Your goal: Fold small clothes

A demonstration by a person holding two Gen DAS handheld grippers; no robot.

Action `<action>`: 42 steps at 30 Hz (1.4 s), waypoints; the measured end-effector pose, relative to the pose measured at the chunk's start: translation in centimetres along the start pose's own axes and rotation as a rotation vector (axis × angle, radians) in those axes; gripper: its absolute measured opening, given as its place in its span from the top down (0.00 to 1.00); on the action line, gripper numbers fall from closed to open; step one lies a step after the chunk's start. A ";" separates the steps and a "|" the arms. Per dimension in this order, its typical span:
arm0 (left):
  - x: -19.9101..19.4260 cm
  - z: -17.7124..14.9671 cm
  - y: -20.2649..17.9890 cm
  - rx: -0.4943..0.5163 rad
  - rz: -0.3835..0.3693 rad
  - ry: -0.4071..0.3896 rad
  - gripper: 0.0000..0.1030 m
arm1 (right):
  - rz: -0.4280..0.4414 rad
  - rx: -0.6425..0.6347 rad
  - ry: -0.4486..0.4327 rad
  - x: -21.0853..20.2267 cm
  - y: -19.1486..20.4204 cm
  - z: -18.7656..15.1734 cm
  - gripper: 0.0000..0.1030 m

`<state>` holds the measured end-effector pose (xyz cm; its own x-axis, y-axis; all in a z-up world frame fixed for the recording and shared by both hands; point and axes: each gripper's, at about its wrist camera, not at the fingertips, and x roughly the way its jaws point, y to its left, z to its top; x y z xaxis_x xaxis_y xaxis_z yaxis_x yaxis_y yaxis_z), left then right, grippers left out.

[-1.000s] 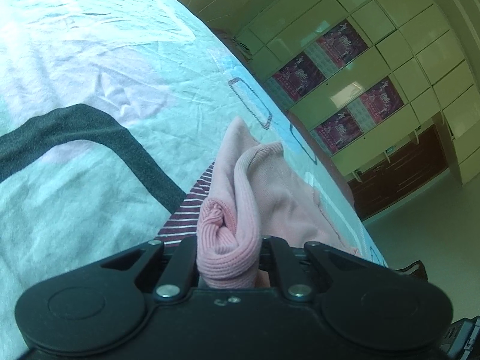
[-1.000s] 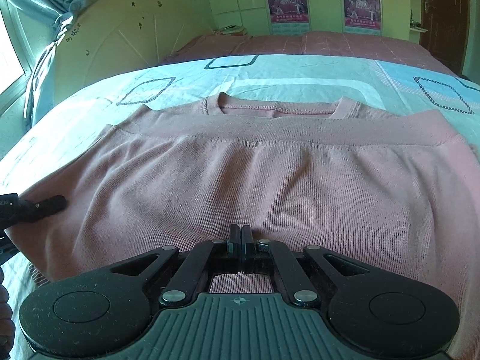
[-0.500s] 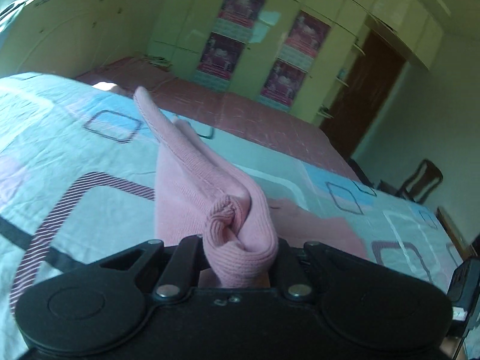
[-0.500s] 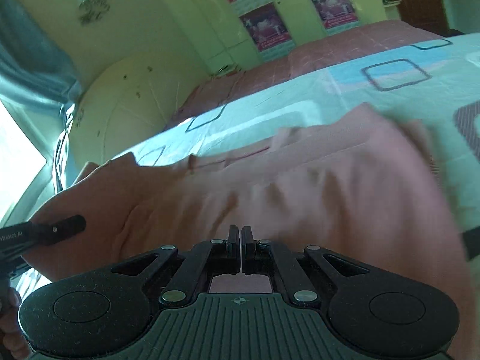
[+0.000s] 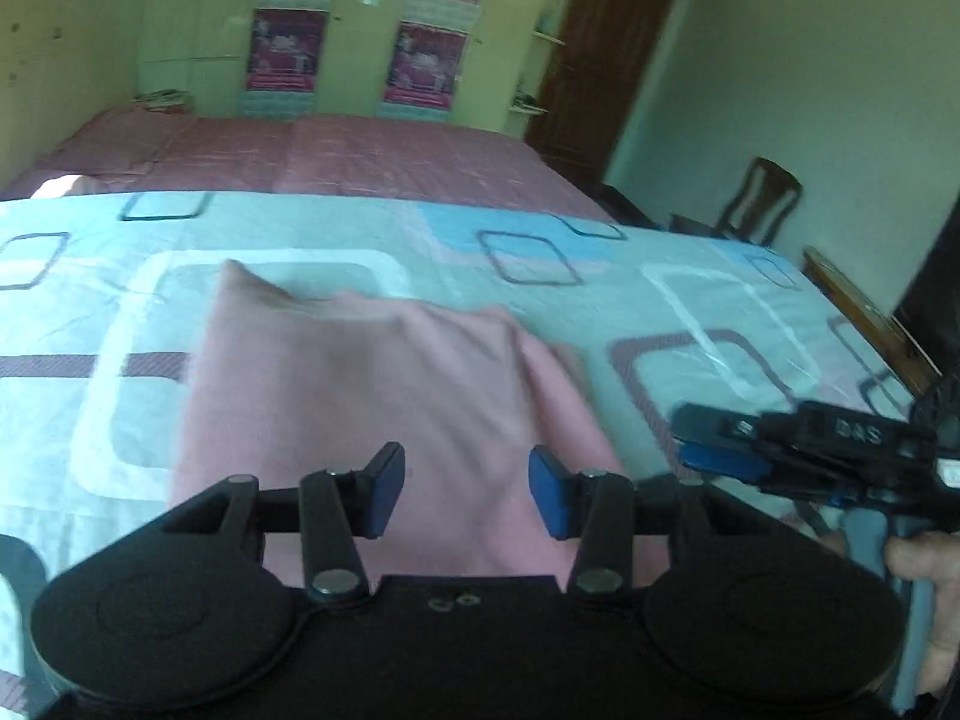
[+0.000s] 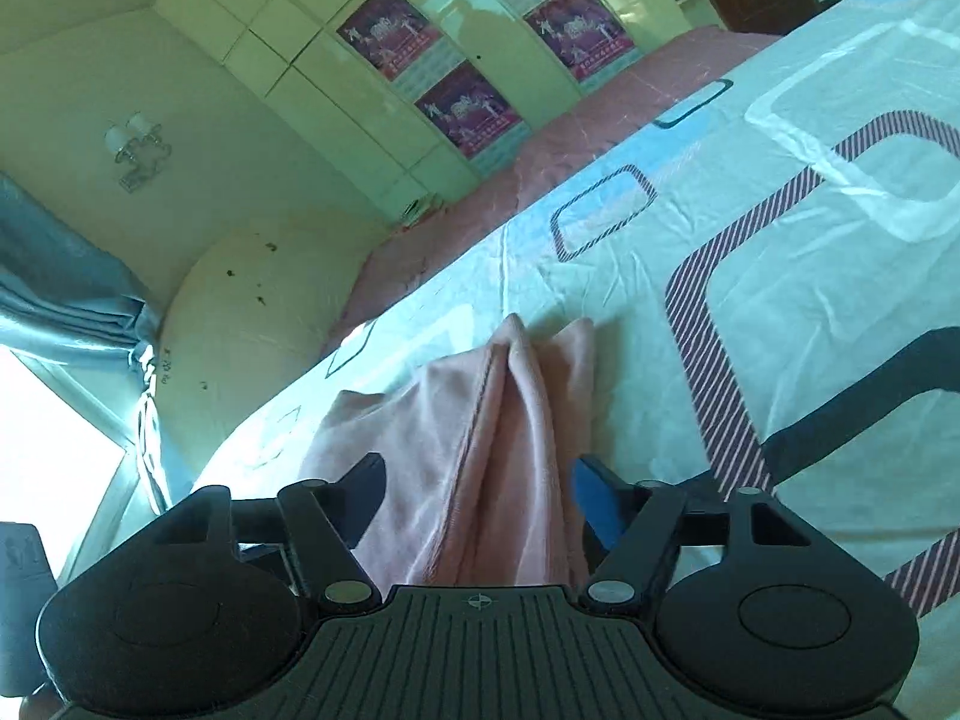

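Note:
A pink knit garment (image 5: 360, 396) lies folded on the patterned bedsheet (image 5: 690, 300). My left gripper (image 5: 467, 495) is open just above its near edge, holding nothing. In the right wrist view the garment (image 6: 480, 450) lies in folds running away from me, and my right gripper (image 6: 480, 501) is open with the cloth between its spread fingers but not clamped. The right gripper (image 5: 720, 444) also shows at the right of the left wrist view, beside the garment.
The bed carries a pink cover (image 5: 330, 150) beyond the sheet. A wardrobe with posters (image 5: 360, 30) stands behind, a wooden chair (image 5: 762, 198) at the right, and a headboard (image 6: 258, 300) and curtain (image 6: 54, 288) at the left.
Both grippers were shut on the pink garment and have let it go. Both now stand open, and the garment has dropped onto the sheet folded over.

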<state>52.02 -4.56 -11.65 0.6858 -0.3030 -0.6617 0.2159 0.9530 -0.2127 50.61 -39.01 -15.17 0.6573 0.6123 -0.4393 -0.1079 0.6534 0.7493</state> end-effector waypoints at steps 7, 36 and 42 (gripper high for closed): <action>0.8 1.2 8.3 -0.107 0.056 0.060 0.58 | -0.026 -0.015 0.126 5.2 1.0 -1.4 0.51; 3.5 1.9 9.4 -0.006 -0.086 0.063 0.66 | -0.218 -0.478 0.151 9.0 9.3 -2.4 0.91; 4.5 2.5 4.5 0.134 -0.143 0.115 0.68 | -0.232 -0.507 0.084 4.8 8.8 -1.1 0.92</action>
<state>57.83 -1.57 -13.77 0.5596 -0.4265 -0.7106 0.4014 0.8896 -0.2179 51.99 -29.88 -11.22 0.6472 0.4465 -0.6179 -0.3256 0.8948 0.3055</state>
